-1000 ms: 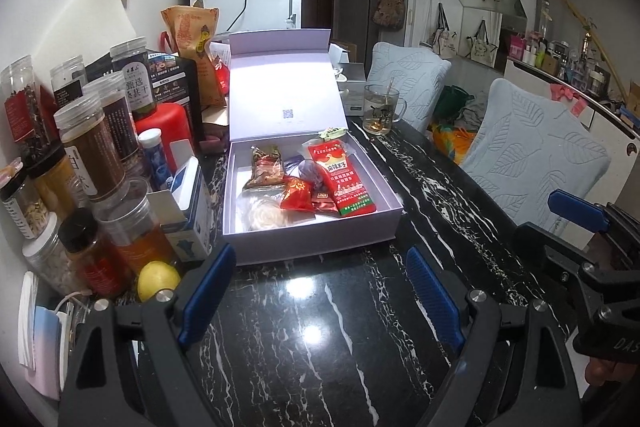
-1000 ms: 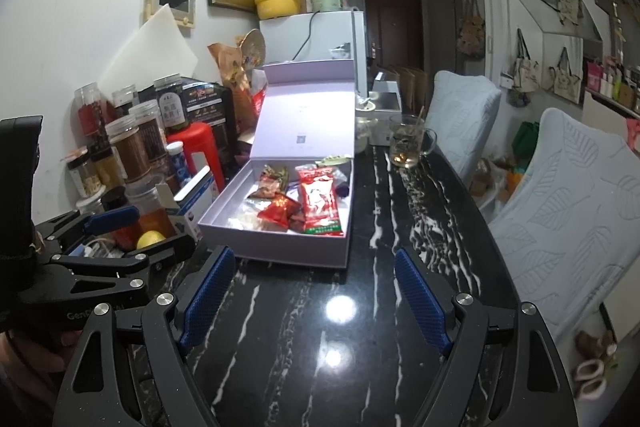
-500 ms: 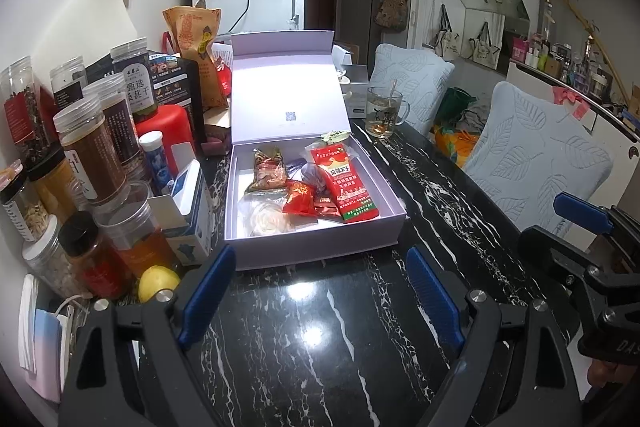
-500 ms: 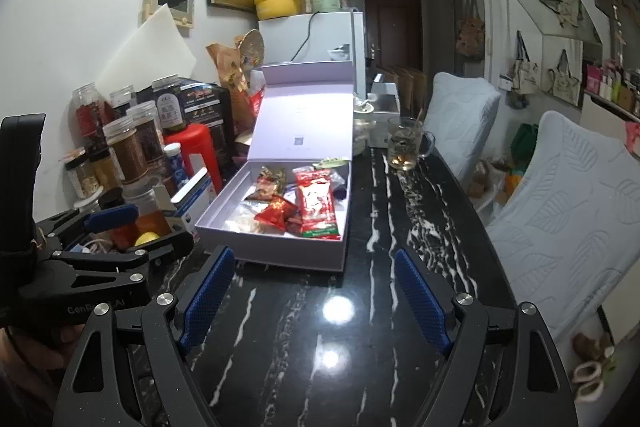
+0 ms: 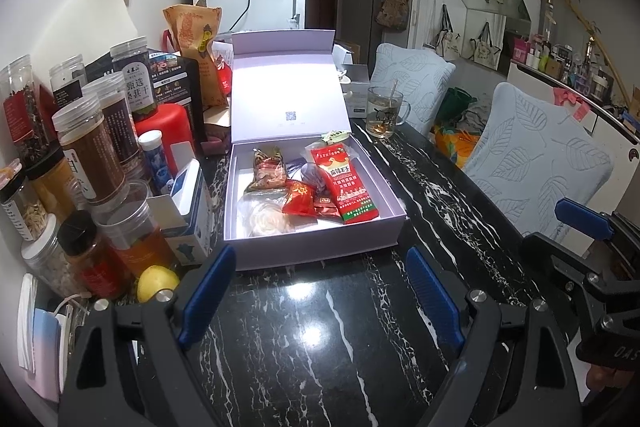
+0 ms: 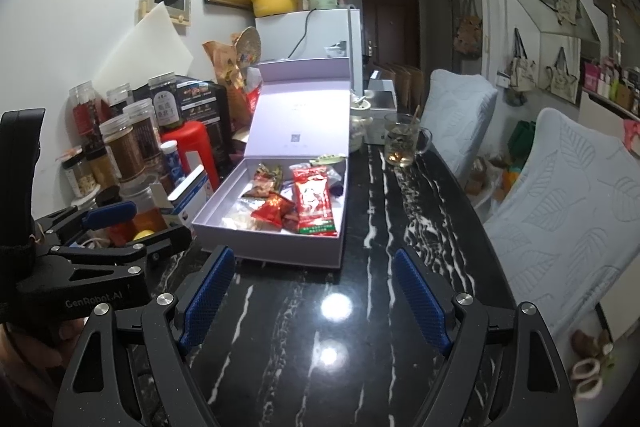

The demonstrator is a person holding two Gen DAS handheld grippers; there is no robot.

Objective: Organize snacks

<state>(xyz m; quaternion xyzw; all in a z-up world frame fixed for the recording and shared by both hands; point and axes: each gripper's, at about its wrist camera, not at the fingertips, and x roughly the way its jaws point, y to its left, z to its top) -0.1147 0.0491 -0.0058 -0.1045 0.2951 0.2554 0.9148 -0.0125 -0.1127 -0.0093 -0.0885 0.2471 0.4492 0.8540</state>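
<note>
Snacks sit inside one lavender box on the black marble table, its lid standing upright behind it. In the box I count one long red packet along the right side, one small red packet left of it, one brown-and-red packet toward the back left, one clear bag at the front left, and one green piece on the back edge; something purple lies under the red ones, too hidden to count.

Two grippers hang over the table in front of the box. The left gripper has its jaws spread wide with only bare table between them; the right gripper likewise, wide apart and empty. Neither touches the box.

Left of the box stands a crowd of jars, too overlapped to count exactly, plus one red can, one blue tube, one lemon and one small carton just beside the box wall. Right of the box the table is bare up to its edge, where two cushioned chairs stand. Behind the box to the right stands one glass mug. In front of the box lies open table.
</note>
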